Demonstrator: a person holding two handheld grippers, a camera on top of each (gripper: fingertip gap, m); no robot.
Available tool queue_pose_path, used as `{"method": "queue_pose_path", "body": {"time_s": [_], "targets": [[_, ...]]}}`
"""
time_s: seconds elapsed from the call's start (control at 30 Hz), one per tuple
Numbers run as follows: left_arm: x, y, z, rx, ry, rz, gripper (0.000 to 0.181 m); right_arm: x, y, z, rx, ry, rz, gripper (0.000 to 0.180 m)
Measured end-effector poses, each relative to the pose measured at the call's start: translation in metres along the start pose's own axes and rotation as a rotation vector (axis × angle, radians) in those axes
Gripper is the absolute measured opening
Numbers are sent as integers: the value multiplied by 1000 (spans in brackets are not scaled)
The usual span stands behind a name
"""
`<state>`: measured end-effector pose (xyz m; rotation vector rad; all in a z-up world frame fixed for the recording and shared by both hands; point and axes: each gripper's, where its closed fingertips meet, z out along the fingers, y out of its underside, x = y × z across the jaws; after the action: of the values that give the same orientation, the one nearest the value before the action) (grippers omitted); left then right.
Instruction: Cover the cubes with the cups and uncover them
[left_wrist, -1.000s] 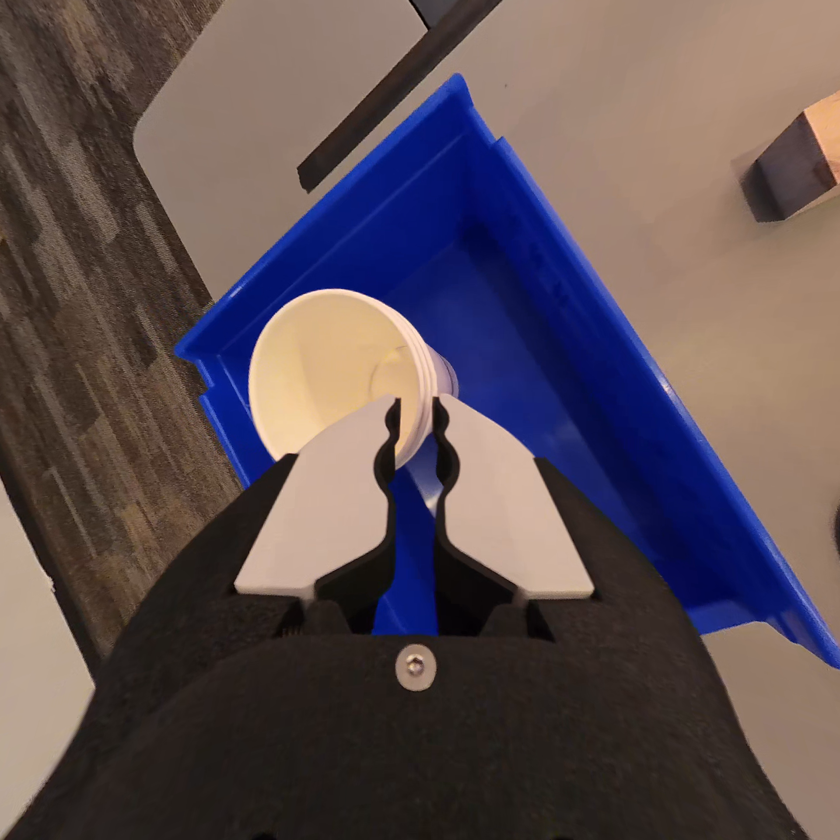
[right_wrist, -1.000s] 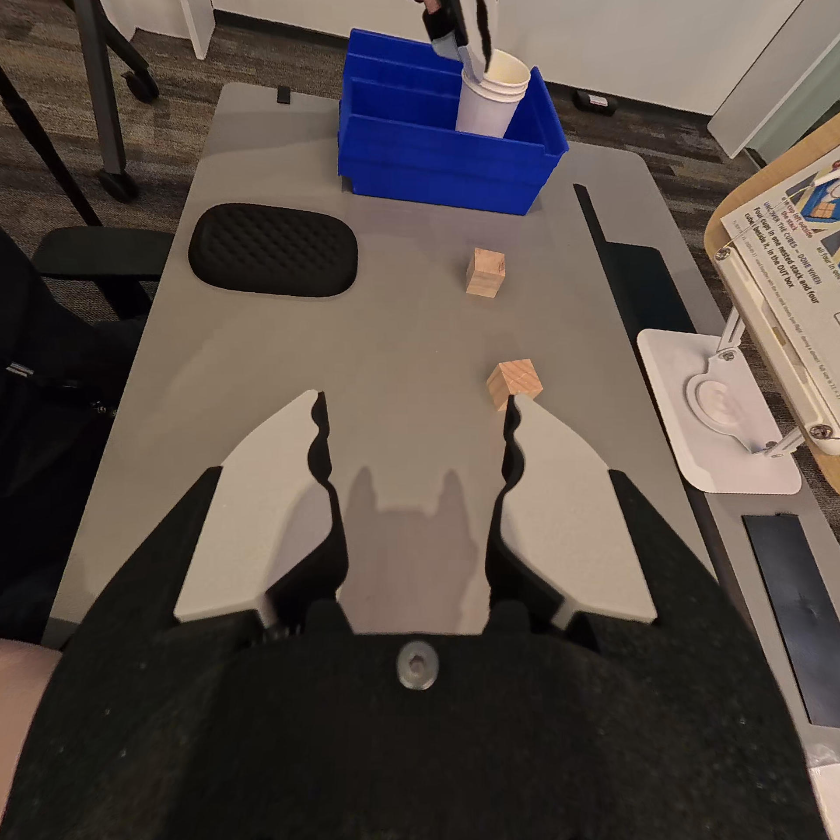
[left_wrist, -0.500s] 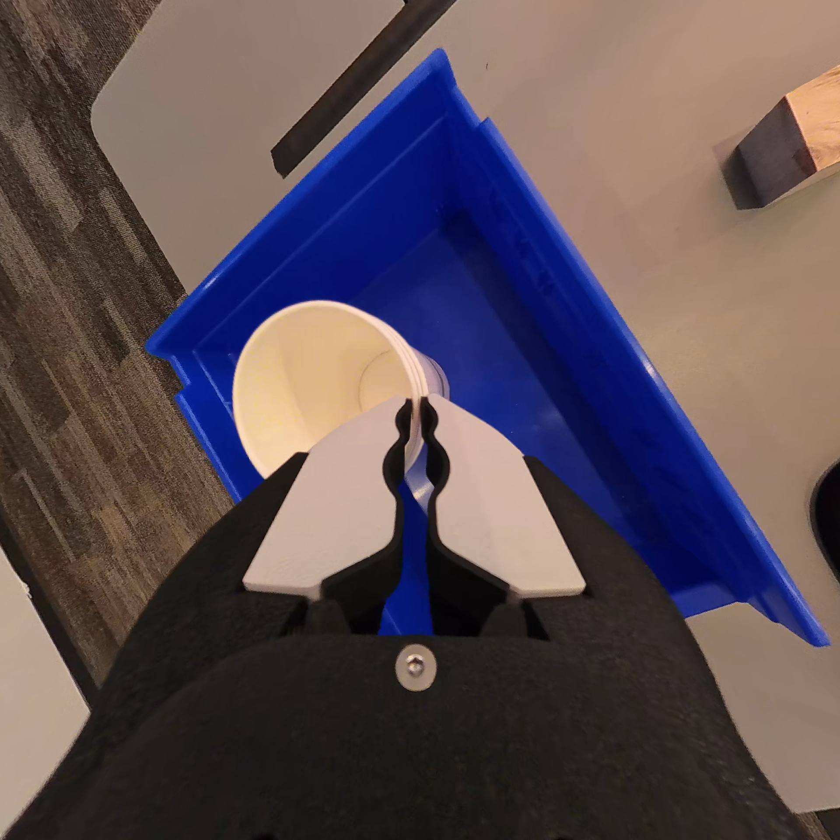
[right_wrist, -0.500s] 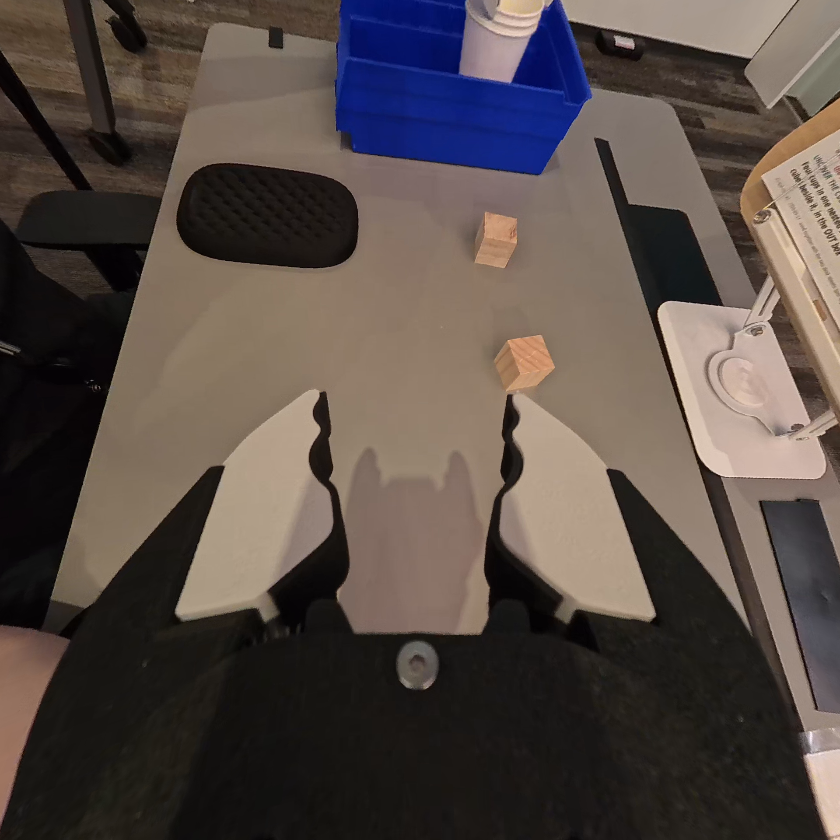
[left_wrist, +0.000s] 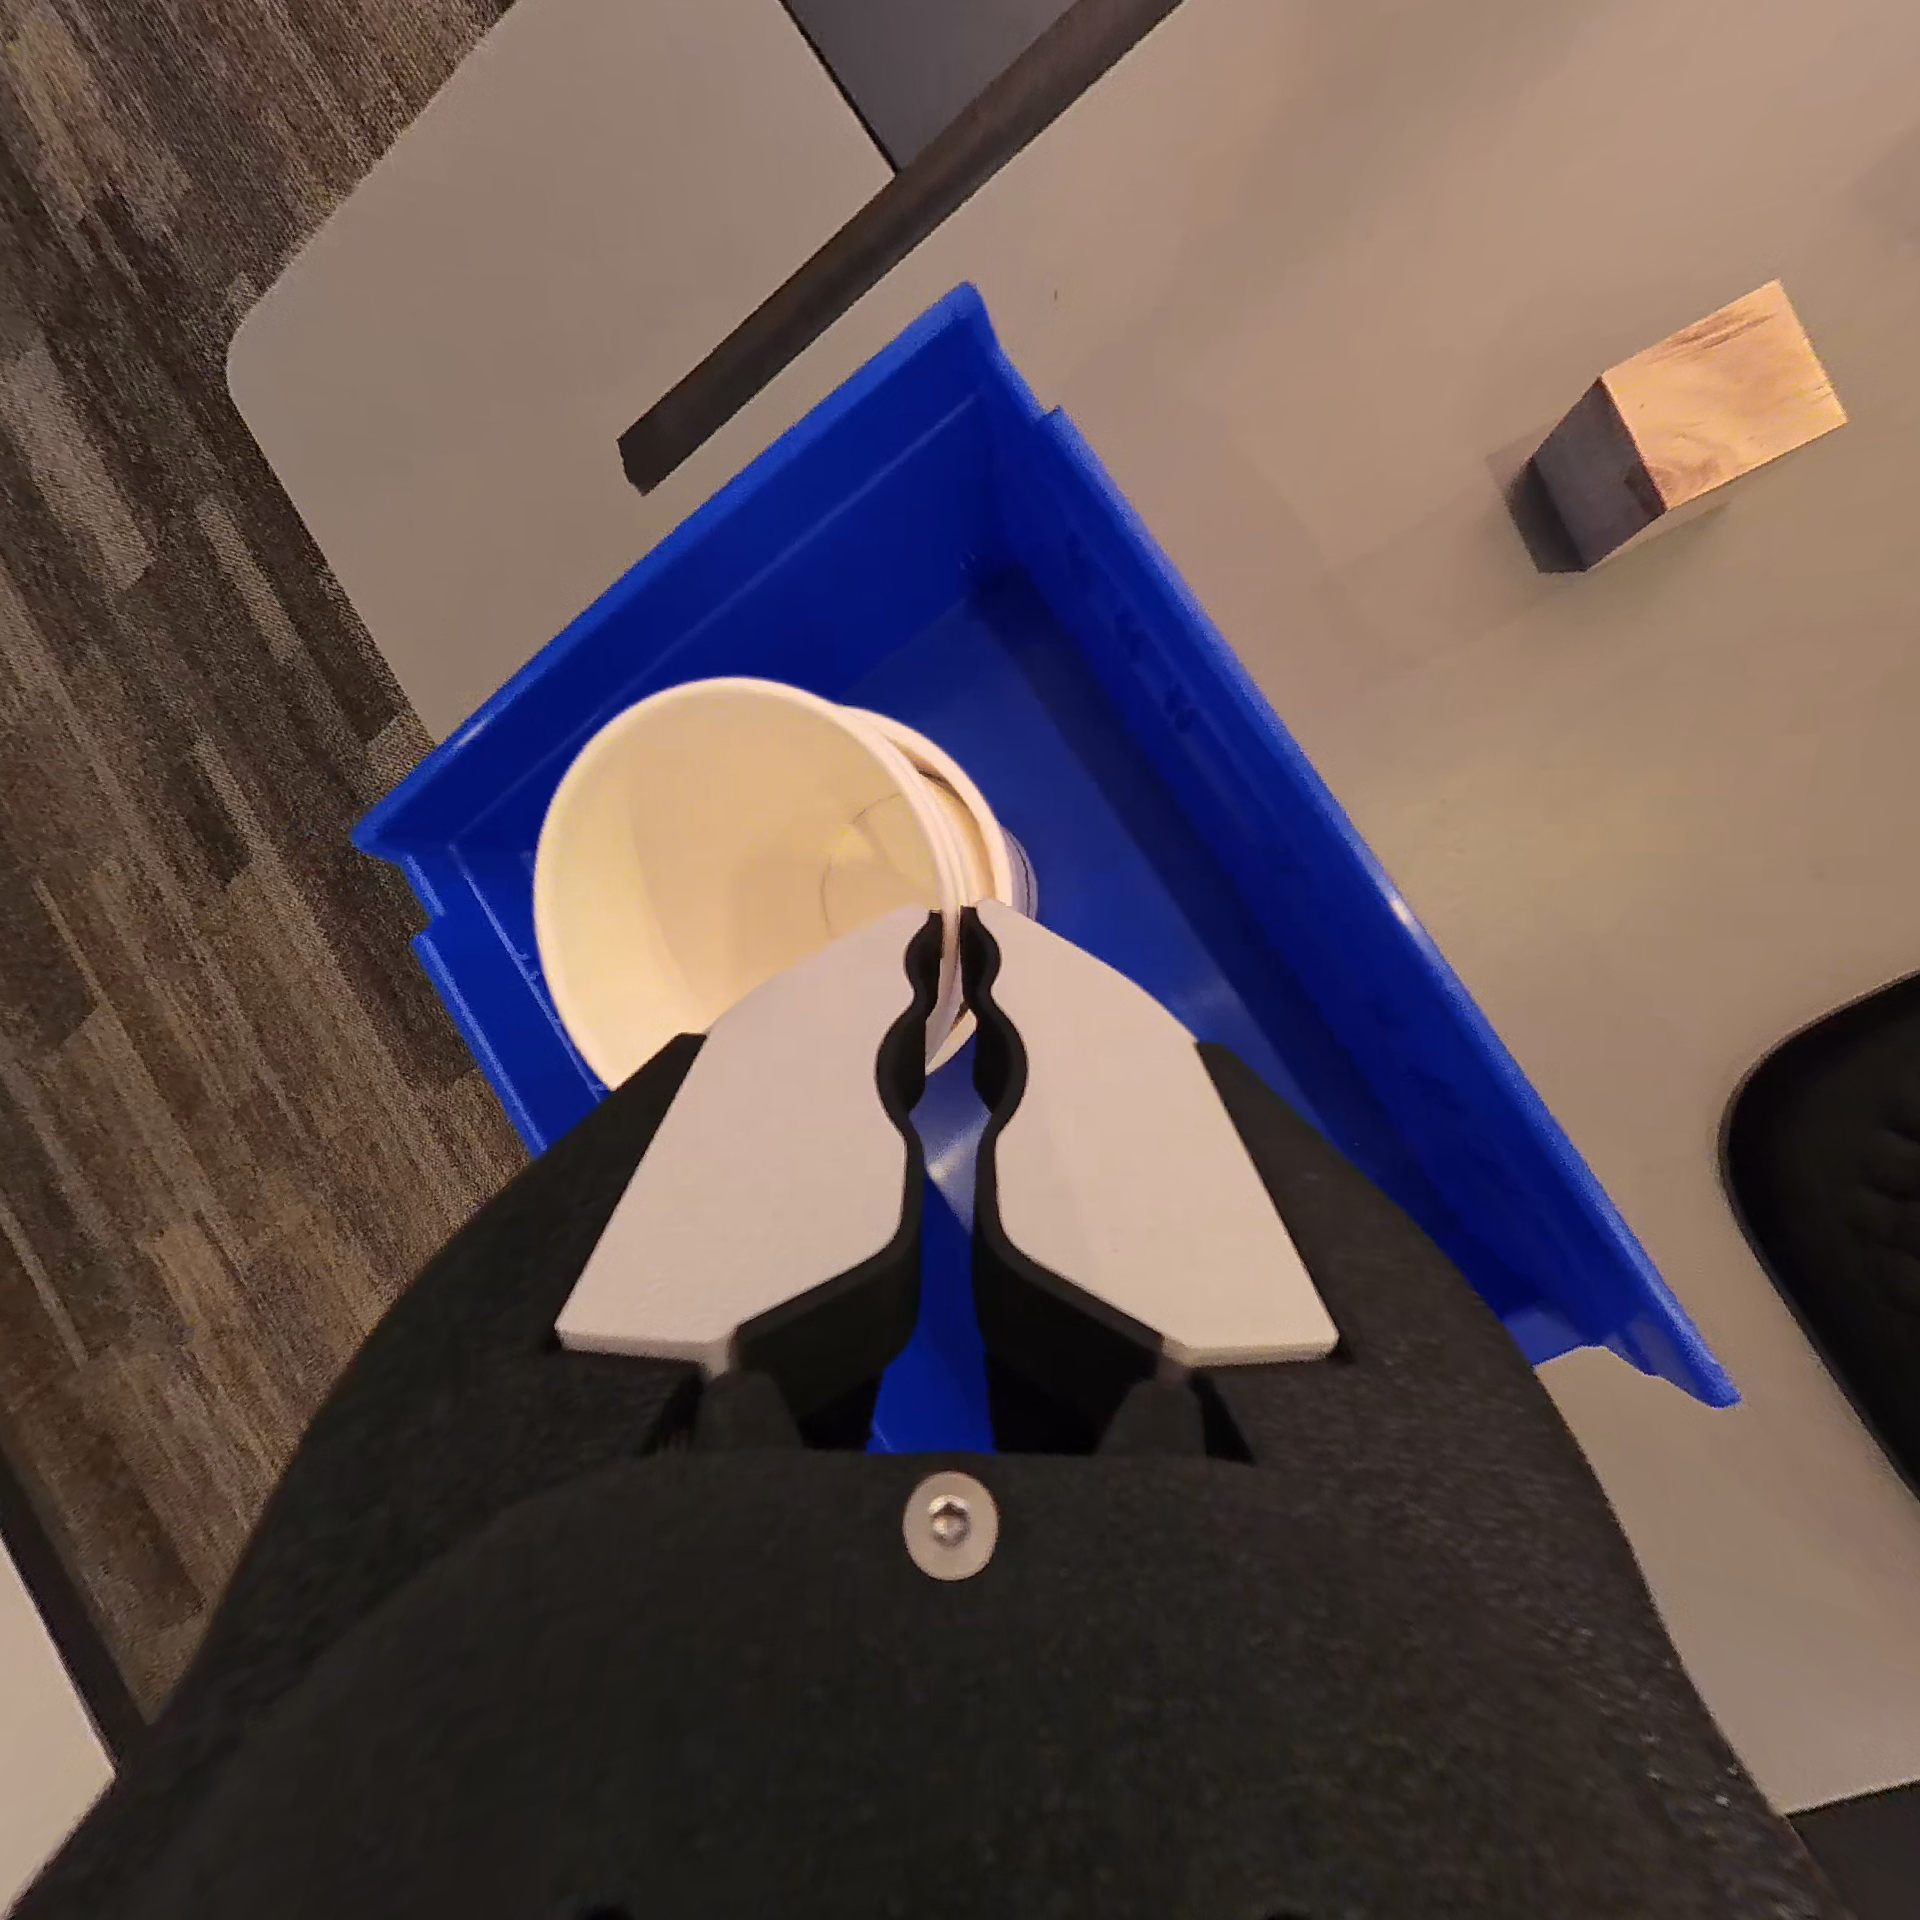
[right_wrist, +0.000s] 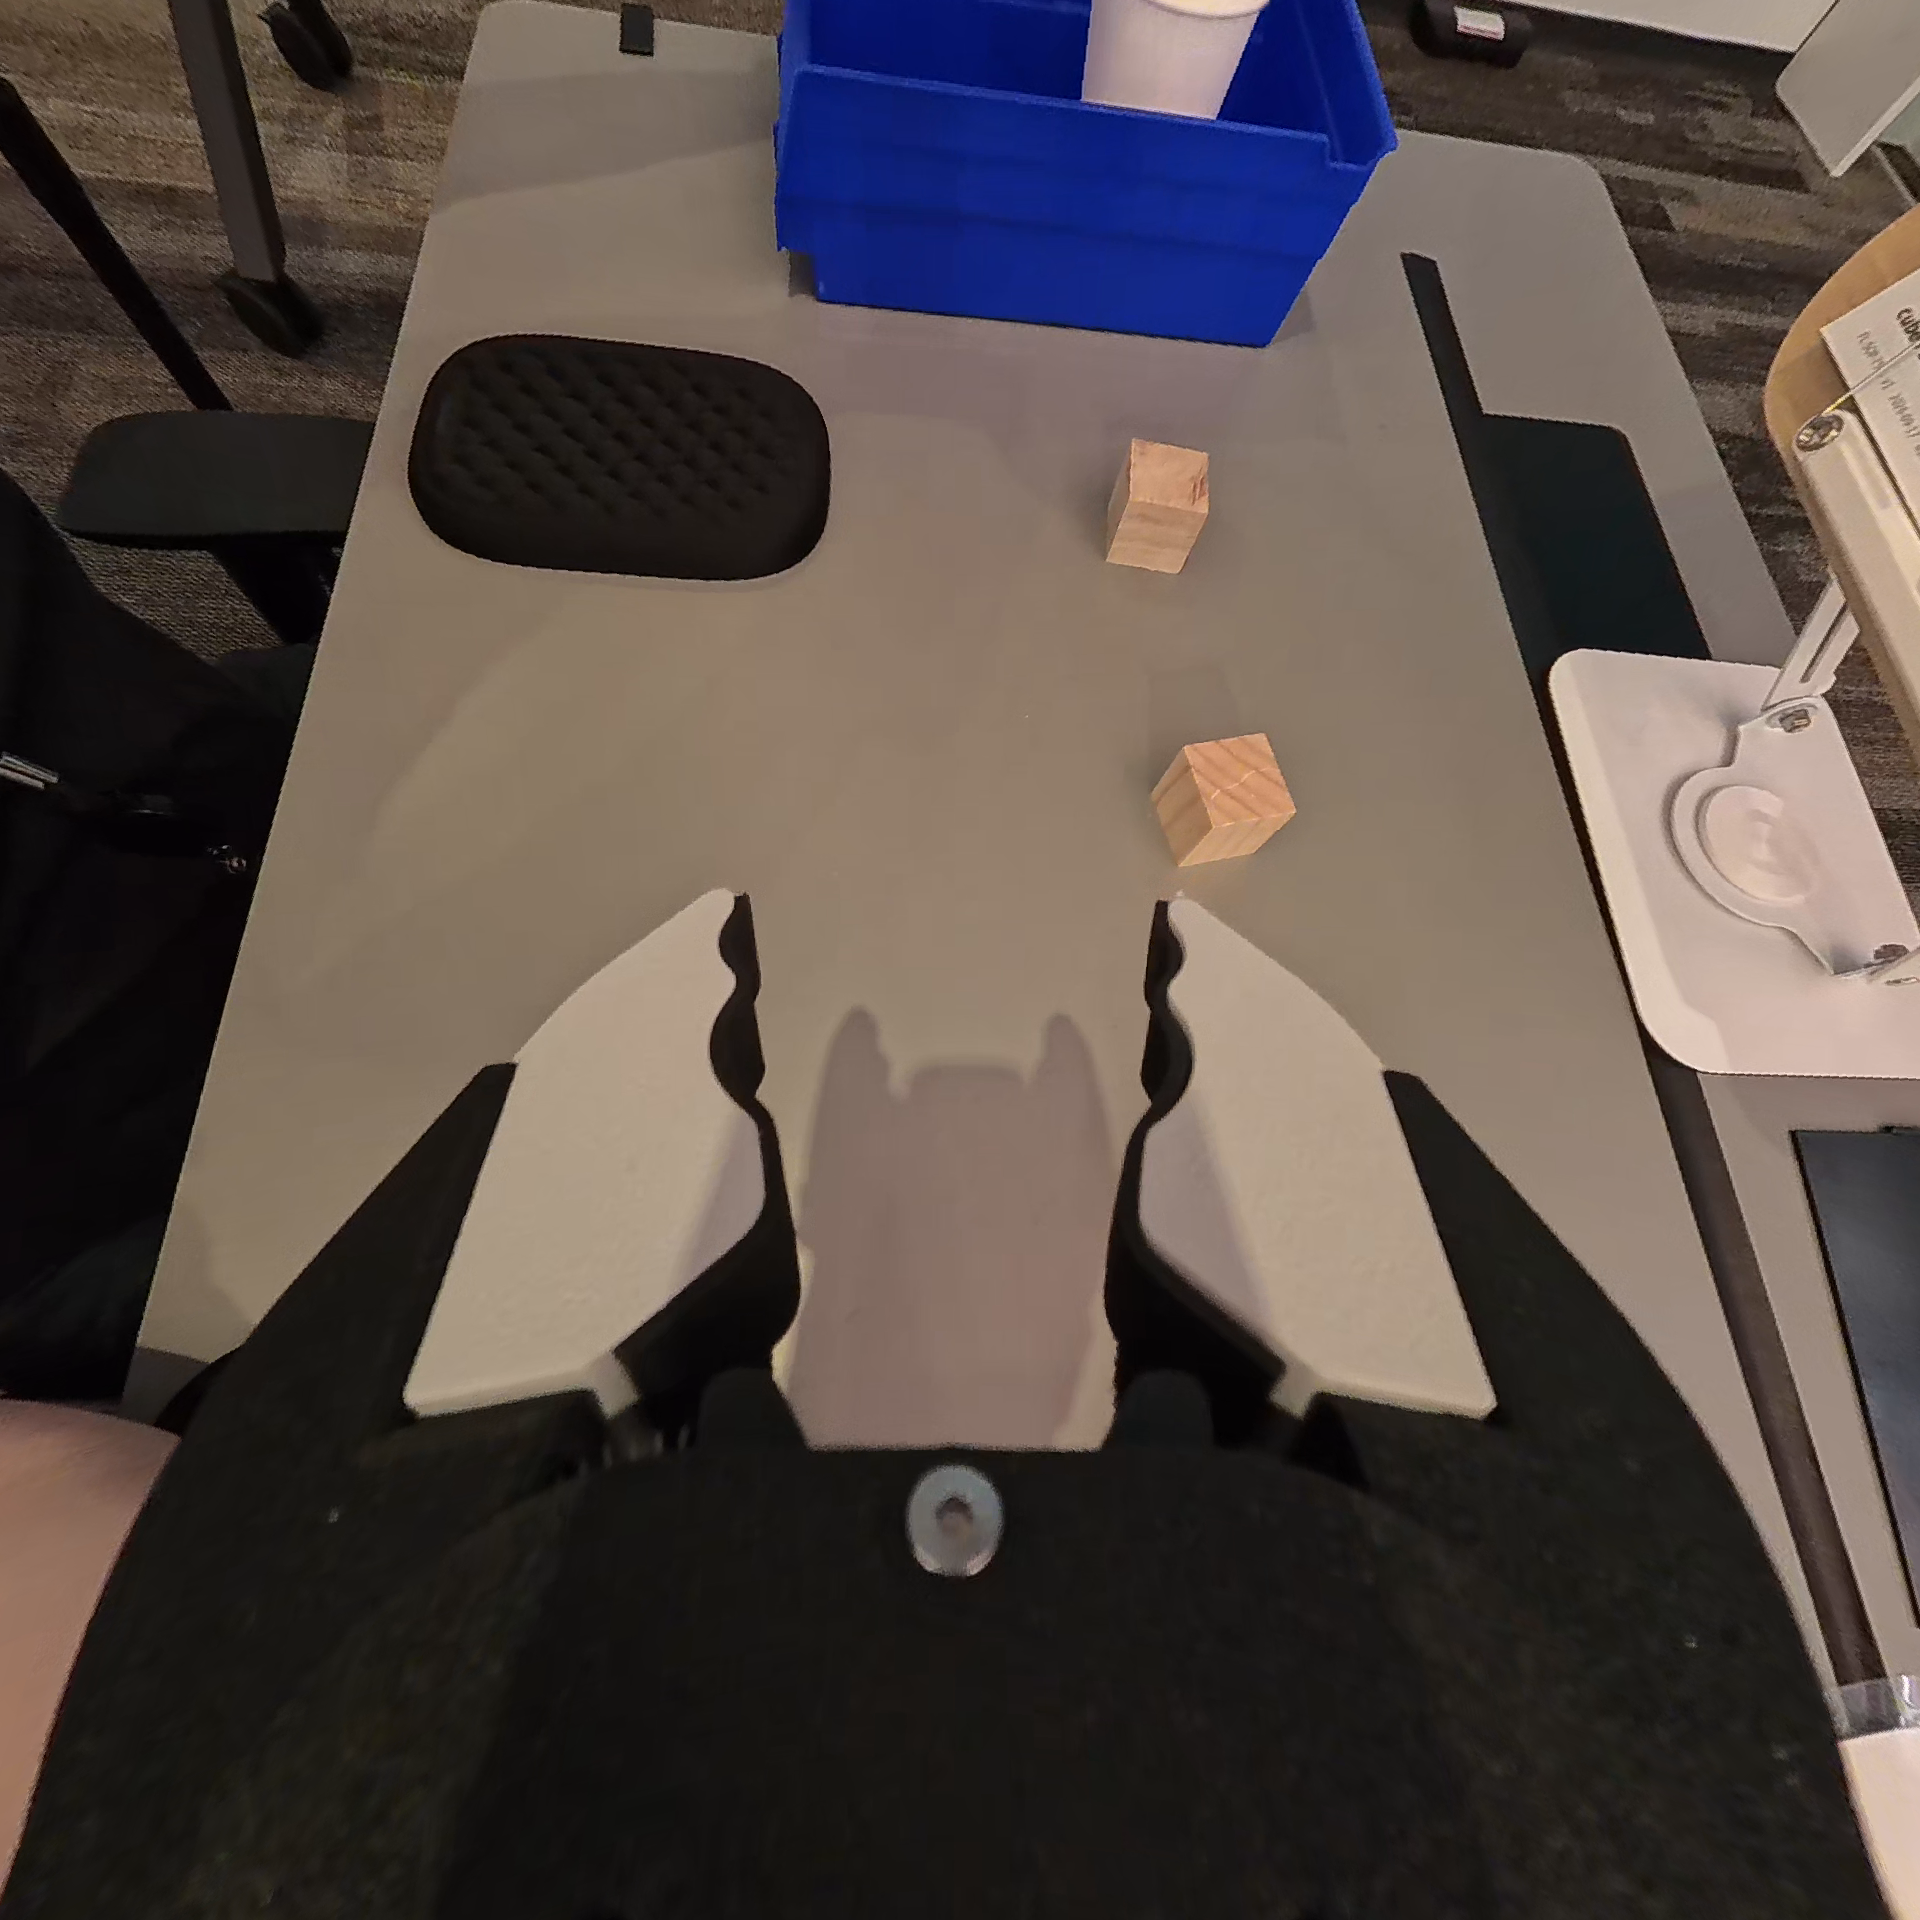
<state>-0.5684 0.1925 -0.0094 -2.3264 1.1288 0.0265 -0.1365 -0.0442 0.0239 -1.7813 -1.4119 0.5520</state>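
Left wrist view: tool (left_wrist: 953, 914) pinches cup stack (left_wrist: 769, 862) rim.

A grey desk (right_wrist: 727, 727) stands on mottled brown-grey carpet (left_wrist: 156, 831); a black chair armrest (right_wrist: 208, 468), possibly an office chair's, sits alongside.

Right gripper (right_wrist: 951, 914), jaws wide apart, hovers over table (right_wrist: 644, 748) near cube (right_wrist: 1224, 798).

Blue bin (right_wrist: 1049, 249) on grey table (right_wrist: 644, 727), black quilted pad (right_wrist: 618, 457), white stand base (right_wrist: 1745, 862), patterned carpet (left_wrist: 156, 831)
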Motion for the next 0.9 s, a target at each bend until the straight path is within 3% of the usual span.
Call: {"method": "queue_pose_path", "body": {"time_s": [0.4, 0.9], "targets": [[11, 6, 12, -66, -6, 36, 3, 0, 2, -2, 4, -4, 7, 69], [12, -1, 9, -26, 18, 11, 3, 0, 9, 2, -33, -17, 13, 68]]}}
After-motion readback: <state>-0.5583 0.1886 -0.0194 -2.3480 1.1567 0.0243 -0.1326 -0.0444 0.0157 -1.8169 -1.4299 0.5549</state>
